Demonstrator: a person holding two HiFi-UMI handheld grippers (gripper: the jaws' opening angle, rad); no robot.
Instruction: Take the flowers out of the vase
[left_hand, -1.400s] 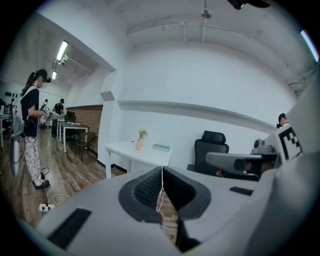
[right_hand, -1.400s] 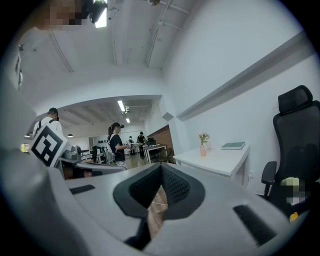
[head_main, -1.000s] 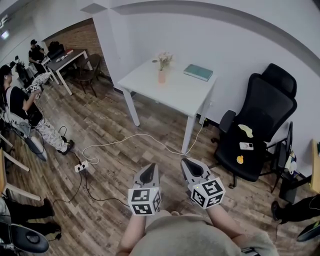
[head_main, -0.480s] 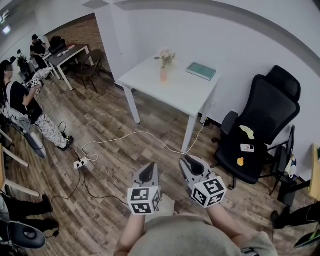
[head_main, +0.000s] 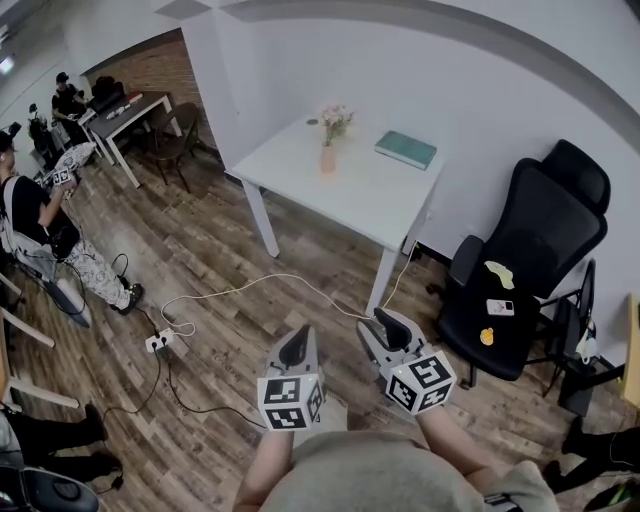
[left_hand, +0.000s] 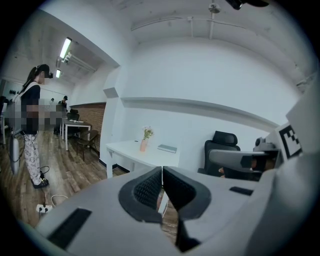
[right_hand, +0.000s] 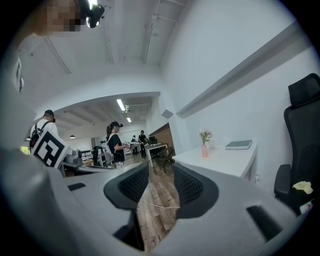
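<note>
1. Currently both tools sit low in the head view, held out in front of the person's body over the wood floor (head_main: 210, 250), well apart from the white table (head_main: 370, 195).
2. Seen in its own view, the left gripper (head_main: 297, 343) has its 2 jaws together, pads meeting at the tips, with nothing between them.
3. By contrast, the right gripper (head_main: 392, 325) has its jaws apart; they have just been opening. Only floor and a stretch of white cable (head_main: 250, 288) show through the gap, so it holds nothing.
4. Task item: the flowers (head_main: 334, 120), pale pink and white, stand upright in the vase (head_main: 327, 159).
5. That vase is slim and pinkish-orange, and stands upright on the tabletop toward the table's far-left corner in the head view. Neither tool is near it.
6. On the same table a green book (head_main: 406, 150) lies flat, to the right of the vase and closer to the wall, apart from it.
7. Right of the table stands a black office chair (head_main: 540, 240) with 3 small items on its seat: 1 yellow, 1 white, 1 orange.
8. The cable runs across the floor from under the table to a power strip (head_main: 160, 341) at the left.
9. At the left edge a person (head_main: 40, 215) in a dark top stands; beyond, a dark desk (head_main: 125, 110) with chairs sits by a brick wall.
</note>
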